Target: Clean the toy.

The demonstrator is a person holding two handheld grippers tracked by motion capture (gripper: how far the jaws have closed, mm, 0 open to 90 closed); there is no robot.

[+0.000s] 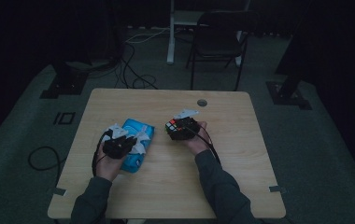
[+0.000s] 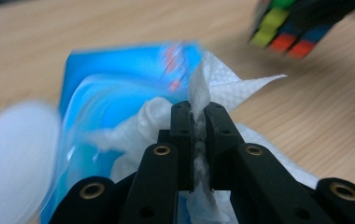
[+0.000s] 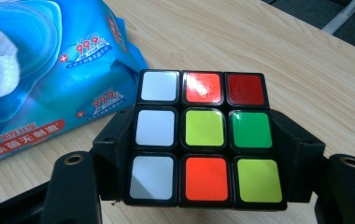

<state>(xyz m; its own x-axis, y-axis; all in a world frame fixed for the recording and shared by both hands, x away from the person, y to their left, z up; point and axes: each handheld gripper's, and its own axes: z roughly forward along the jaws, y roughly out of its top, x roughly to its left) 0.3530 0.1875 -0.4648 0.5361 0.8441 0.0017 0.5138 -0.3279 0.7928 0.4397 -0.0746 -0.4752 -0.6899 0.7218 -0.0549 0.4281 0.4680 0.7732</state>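
While left tongs (image 2: 199,122) pinch white wipe (image 2: 199,91), right tongs (image 3: 202,140) clamp cube (image 3: 202,135) between jaws.

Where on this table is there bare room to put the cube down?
Bare wood lies right of the Rubik's cube toward the table edge, and along the far edge by the grommet hole. Crowded: the left, around the wet wipes pack and the pinched wipe.

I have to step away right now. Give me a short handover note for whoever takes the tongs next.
Left tongs: shut on a white wipe, partly drawn out of the blue wipes pack.
Right tongs: shut on the puzzle cube, held over the table right of the pack.
Done: cube gripped, wipe pinched.
Left, probably: pull the wipe fully free and wipe the cube's faces.
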